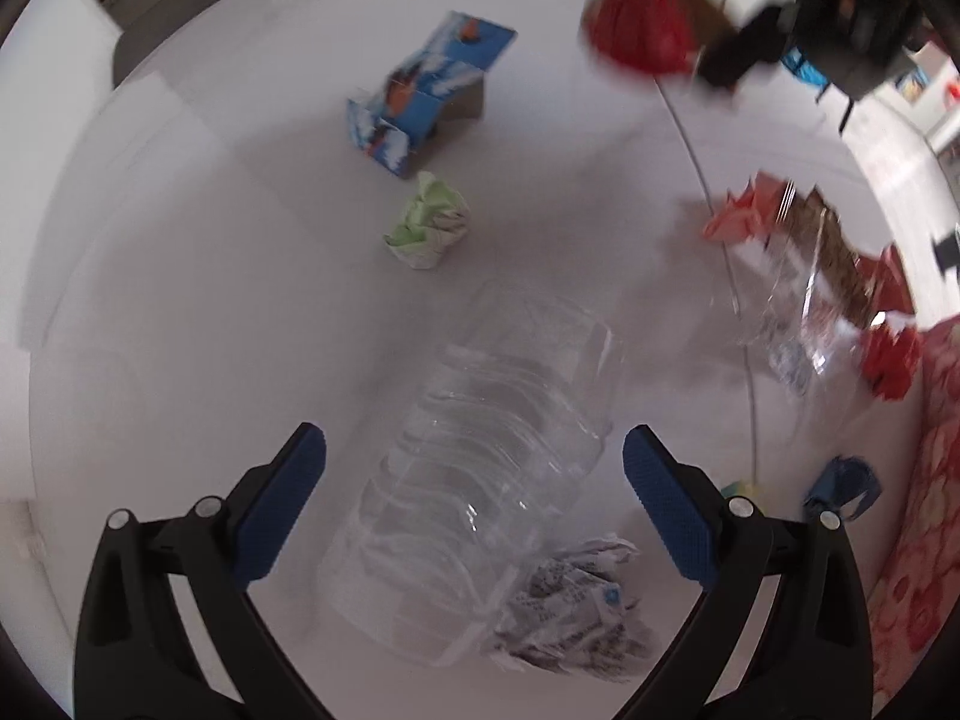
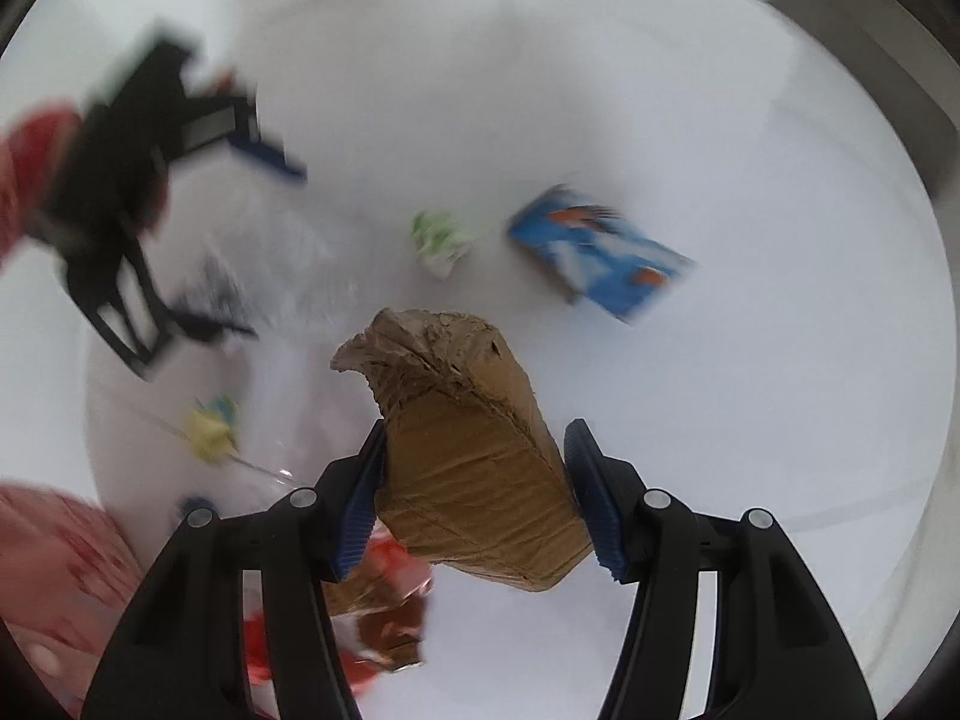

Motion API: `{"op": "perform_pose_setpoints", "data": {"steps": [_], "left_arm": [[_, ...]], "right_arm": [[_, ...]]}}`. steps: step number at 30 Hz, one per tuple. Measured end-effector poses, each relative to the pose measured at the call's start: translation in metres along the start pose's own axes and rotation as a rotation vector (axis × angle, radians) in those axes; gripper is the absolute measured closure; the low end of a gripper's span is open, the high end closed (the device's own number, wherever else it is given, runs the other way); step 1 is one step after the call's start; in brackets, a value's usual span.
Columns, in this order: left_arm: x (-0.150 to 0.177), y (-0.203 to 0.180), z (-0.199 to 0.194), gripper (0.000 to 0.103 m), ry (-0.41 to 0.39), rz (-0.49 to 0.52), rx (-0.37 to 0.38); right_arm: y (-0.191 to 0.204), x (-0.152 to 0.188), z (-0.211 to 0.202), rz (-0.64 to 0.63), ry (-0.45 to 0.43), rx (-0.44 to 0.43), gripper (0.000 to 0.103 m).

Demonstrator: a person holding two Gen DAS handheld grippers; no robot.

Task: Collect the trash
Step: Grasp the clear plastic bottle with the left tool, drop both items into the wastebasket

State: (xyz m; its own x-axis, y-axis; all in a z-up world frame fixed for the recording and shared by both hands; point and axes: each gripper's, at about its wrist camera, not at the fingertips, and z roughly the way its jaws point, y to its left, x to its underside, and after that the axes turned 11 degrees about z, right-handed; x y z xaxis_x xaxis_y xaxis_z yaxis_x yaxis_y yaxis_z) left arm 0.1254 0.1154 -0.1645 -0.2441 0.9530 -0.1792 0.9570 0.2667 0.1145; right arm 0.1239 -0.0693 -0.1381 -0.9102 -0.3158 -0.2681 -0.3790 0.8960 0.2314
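In the left wrist view my left gripper [image 1: 474, 450] stands open, pointing down over a crushed clear plastic bottle [image 1: 480, 498] that lies on the white table [image 1: 180, 300] between its blue pads, untouched by them. A crumpled newspaper wad [image 1: 570, 606] lies against the bottle's near end. In the right wrist view my right gripper [image 2: 480, 462] is shut on a brown taped cardboard lump [image 2: 474, 450], held above the table. The left gripper [image 2: 276, 252] shows there as a blurred black shape at the left.
A blue printed carton [image 1: 420, 96] and a green crumpled paper [image 1: 429, 222] lie farther out on the table. At the right a clear bag [image 1: 798, 324] holds red and brown wrappers. A yellow wad [image 2: 210, 429] lies near it. Red floral fabric [image 1: 918, 510] borders the right edge.
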Motion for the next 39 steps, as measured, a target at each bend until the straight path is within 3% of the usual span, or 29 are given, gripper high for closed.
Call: {"op": "perform_pose_setpoints", "data": {"steps": [3,11,16,22,27,29,34,37,39], "left_arm": [[-0.003,0.007,0.010,0.028,0.019,0.005,0.017],[-0.014,0.025,0.002,0.031,-0.022,-0.117,-0.007],[-0.023,0.032,-0.030,0.031,-0.102,-0.294,-0.041],[-0.059,-0.009,-0.073,0.032,-0.215,-0.379,-0.084],[-0.106,-0.080,-0.086,0.032,-0.280,-0.417,-0.073],[-0.131,-0.111,-0.086,0.032,-0.296,-0.439,-0.025],[-0.179,-0.175,-0.077,0.032,-0.304,-0.450,0.102],[-0.206,-0.203,-0.066,0.032,-0.273,-0.420,0.118],[-0.227,-0.224,-0.057,0.032,-0.247,-0.383,0.114]], "right_arm": [[-0.010,0.012,-0.028,0.122,-0.075,-0.028,0.044],[-0.043,0.056,-0.086,0.399,-0.258,-0.066,0.044],[-0.070,0.123,-0.096,0.556,-0.324,-0.037,0.044],[-0.126,0.232,-0.120,0.778,-0.312,0.134,0.043],[-0.179,0.306,-0.067,0.940,-0.214,0.190,0.042],[-0.200,0.327,-0.028,0.977,-0.151,0.183,0.042],[-0.240,0.354,0.062,1.009,-0.010,0.143,0.042],[-0.255,0.369,0.109,1.012,0.077,0.137,0.042],[-0.265,0.374,0.137,1.014,0.145,0.144,0.032]]}}
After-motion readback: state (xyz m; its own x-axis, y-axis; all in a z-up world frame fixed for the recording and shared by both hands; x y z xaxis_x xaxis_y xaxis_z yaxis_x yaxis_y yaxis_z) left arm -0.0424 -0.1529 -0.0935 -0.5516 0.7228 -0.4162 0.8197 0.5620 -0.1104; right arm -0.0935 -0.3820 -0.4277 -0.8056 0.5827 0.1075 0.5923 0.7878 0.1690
